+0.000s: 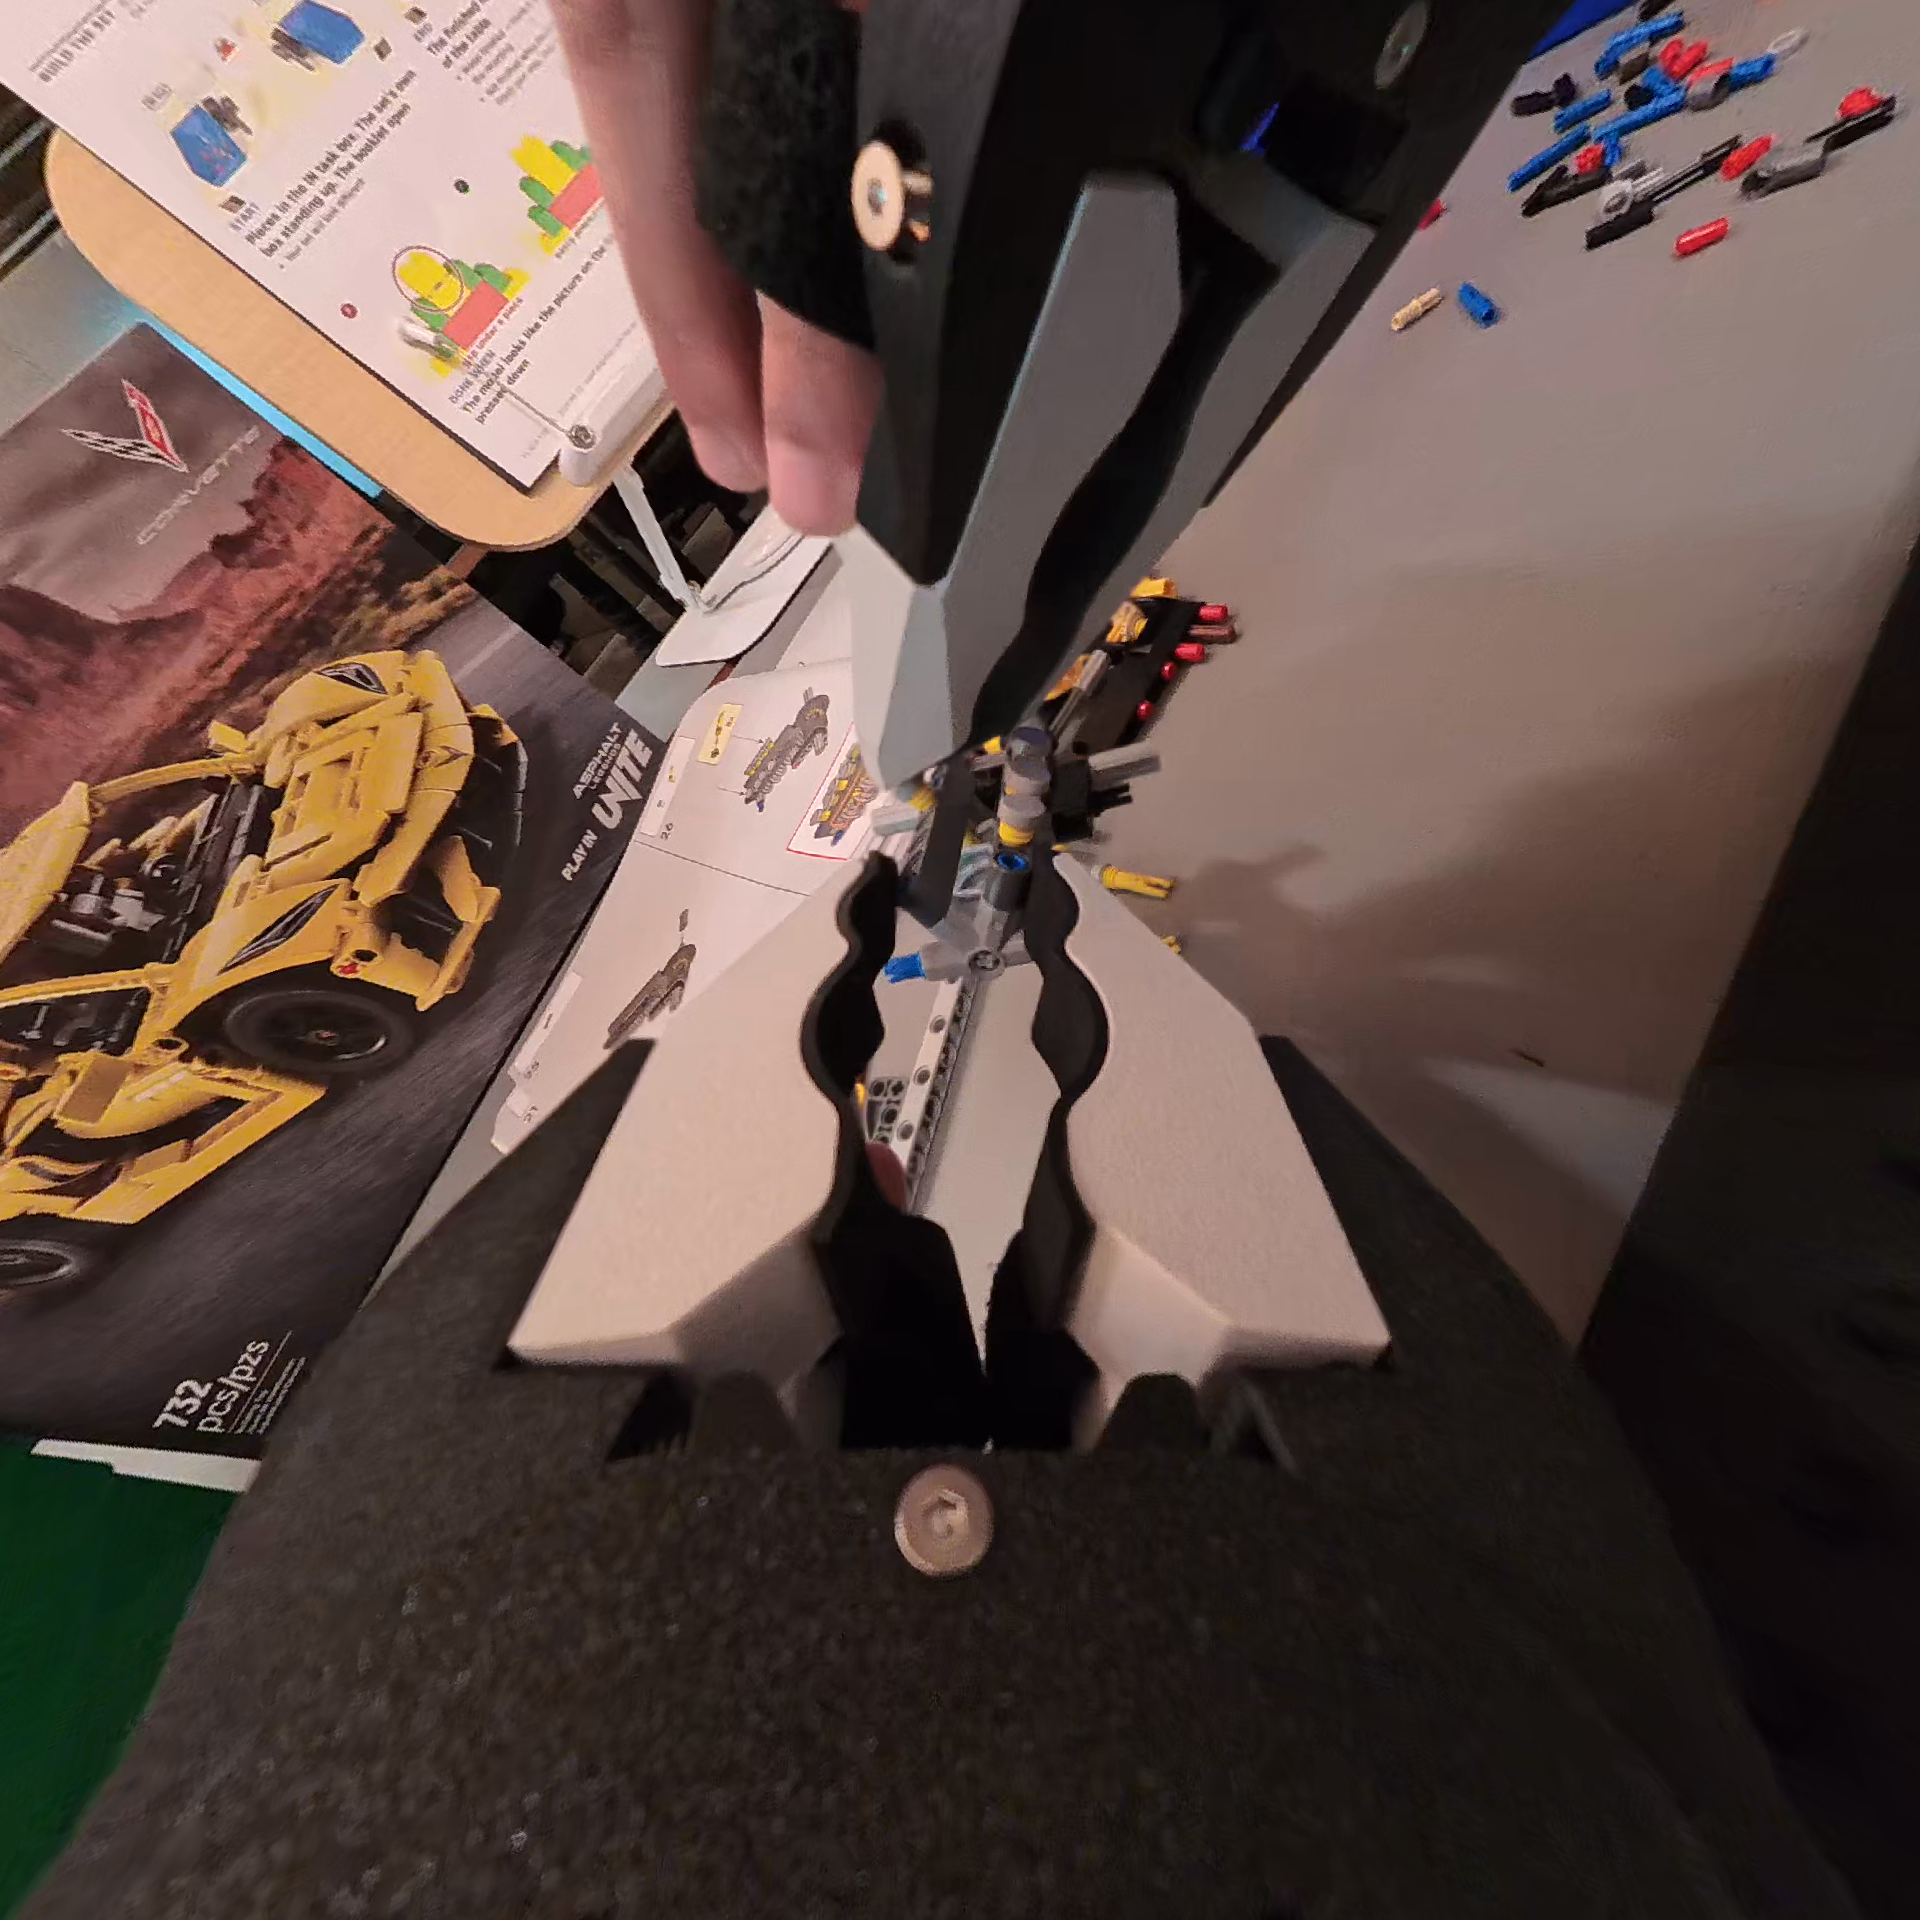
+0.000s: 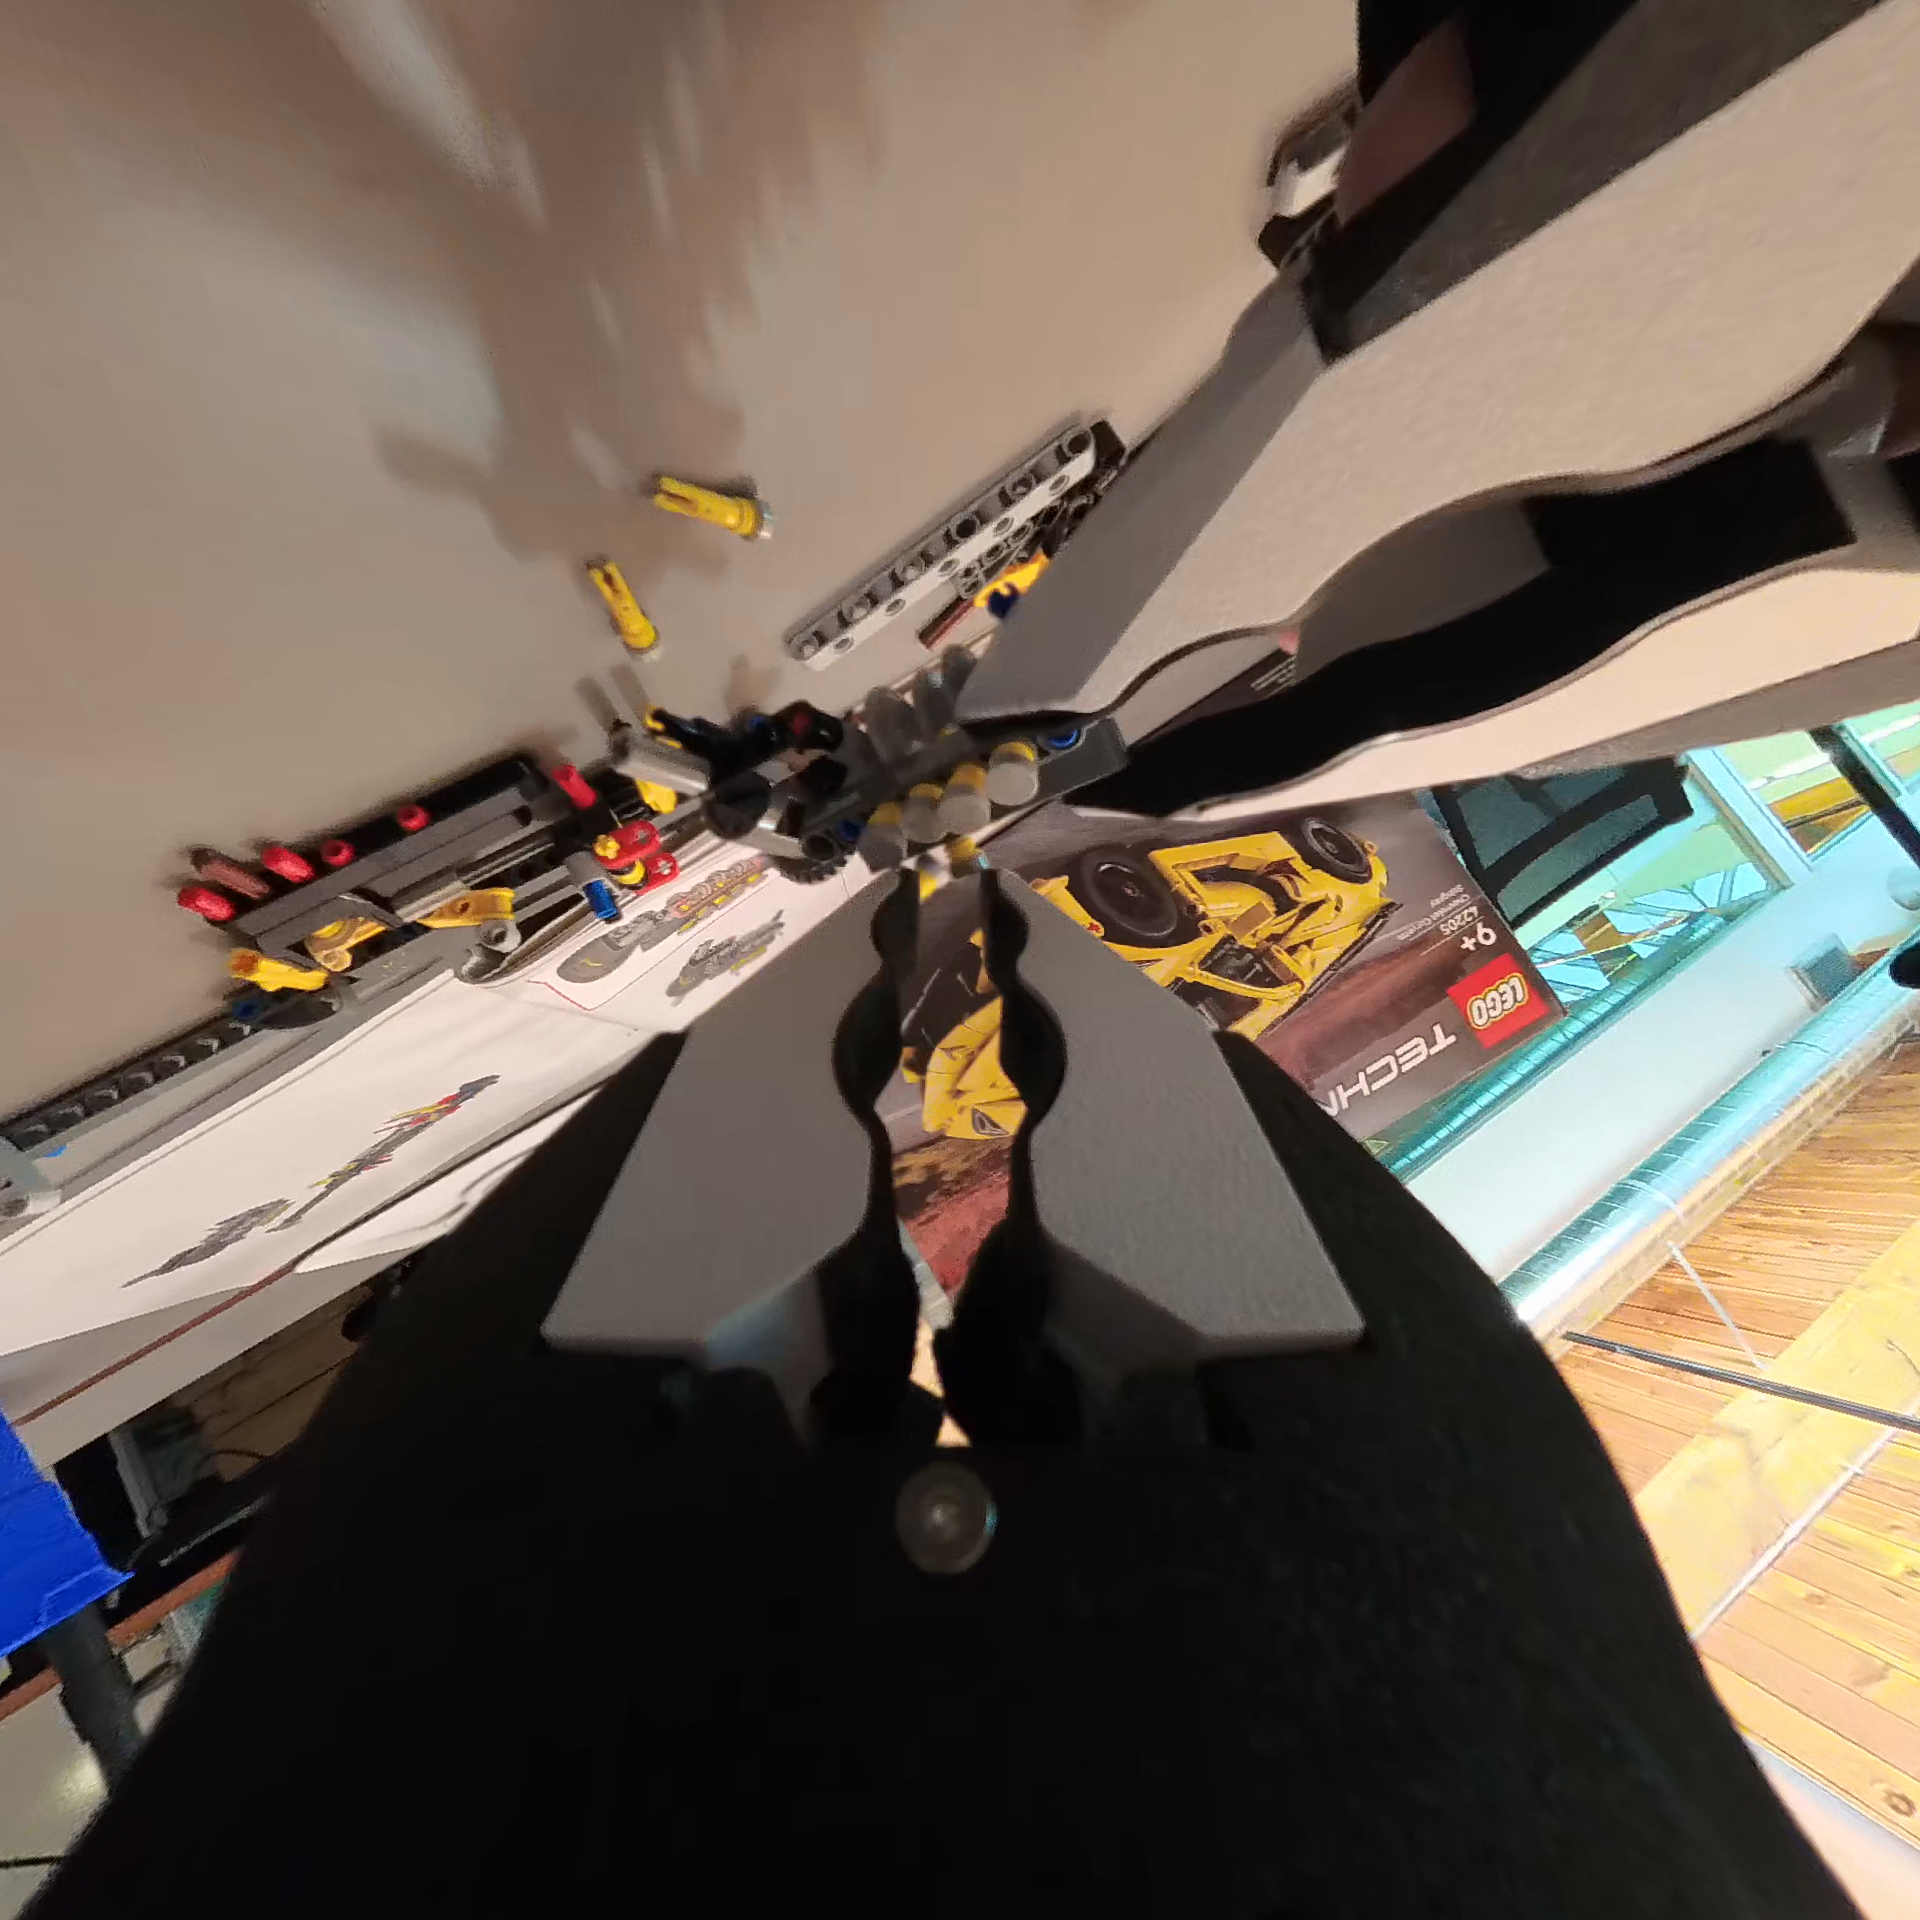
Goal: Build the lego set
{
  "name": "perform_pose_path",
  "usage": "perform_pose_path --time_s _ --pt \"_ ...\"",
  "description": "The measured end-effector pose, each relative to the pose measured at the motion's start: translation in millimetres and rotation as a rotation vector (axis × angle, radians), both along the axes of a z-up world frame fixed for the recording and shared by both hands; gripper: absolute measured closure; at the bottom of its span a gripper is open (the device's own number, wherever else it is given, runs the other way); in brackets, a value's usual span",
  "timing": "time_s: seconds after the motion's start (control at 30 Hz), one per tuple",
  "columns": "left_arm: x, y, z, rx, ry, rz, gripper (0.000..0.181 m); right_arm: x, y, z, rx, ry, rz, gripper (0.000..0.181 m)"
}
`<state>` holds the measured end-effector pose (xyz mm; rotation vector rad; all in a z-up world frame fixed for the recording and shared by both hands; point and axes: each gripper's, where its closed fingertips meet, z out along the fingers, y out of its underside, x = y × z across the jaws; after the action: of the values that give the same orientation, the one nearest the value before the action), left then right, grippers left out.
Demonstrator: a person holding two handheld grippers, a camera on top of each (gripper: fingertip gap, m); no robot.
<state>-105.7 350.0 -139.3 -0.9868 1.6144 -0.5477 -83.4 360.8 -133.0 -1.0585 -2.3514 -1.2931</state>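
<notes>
Left wrist view: assembly upright between jaws.

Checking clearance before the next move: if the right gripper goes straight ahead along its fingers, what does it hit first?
Most likely the small grey-and-yellow subassembly, which sits just past the right gripper fingertips and is held by the left gripper coming in from the upper right. Depth is unclear, so contact may already be close.
</notes>
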Motion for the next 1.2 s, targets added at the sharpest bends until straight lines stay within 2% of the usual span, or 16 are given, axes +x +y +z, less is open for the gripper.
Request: perform_pose_path --time_s 0.2,0.27,0.33,0.43,0.53,0.6,0.67,0.77,0.87,0.97,1.07,1.2 --pt "-1.4 3.9 -4.4 0.017 0.020 0.014 0.157 2.7 1.3 6.9 0.033 0.007 0.025 0.181" --pt "-4.4 12.9 -6.1 0.047 0.029 0.051 0.157 17.5 1.2 14.7 0.014 0.075 -0.051 0.181" --pt "-8.1 26.1 -8.3 0.049 0.043 0.105 0.157 42.3 1.0 21.4 -0.034 0.237 -0.234 0.181" --pt "-13.1 47.3 -6.5 0.020 0.039 0.201 0.158 80.8 -17.0 6.4 -0.221 0.648 -0.676 0.172" --pt "-14.7 51.7 -5.0 -0.038 0.028 0.218 0.158 80.1 -52.8 -23.2 -0.522 1.174 -1.099 0.163" --pt "-13.5 47.4 -3.4 -0.071 0.017 0.195 0.158 70.5 -72.2 -35.4 -0.685 1.425 -1.214 0.163" --pt "-11.2 41.0 -2.4 -0.114 0.009 0.164 0.158 77.3 -80.6 -47.0 -0.686 1.490 -1.165 0.155" --pt "-9.0 33.6 -3.3 -0.143 0.012 0.122 0.158 83.5 -83.9 -58.3 -0.671 1.535 -0.958 0.152" --pt "-8.6 20.2 0.6 -0.149 -0.010 0.046 0.158 71.8 -87.0 -67.2 -0.769 1.548 -0.840 0.152" --pt "-8.2 13.2 0.9 -0.140 -0.015 0.007 0.157 54.8 -91.6 -77.6 -0.836 1.493 -0.794 0.153" --pt "-7.3 13.2 -2.9 -0.133 0.001 0.006 0.157 52.4 -85.8 -80.2 -0.737 1.458 -0.747 0.172" --pt "-6.6 13.0 -4.8 -0.145 0.009 0.002 0.157 51.3 -84.0 -80.0 -0.674 1.497 -0.720 0.174"
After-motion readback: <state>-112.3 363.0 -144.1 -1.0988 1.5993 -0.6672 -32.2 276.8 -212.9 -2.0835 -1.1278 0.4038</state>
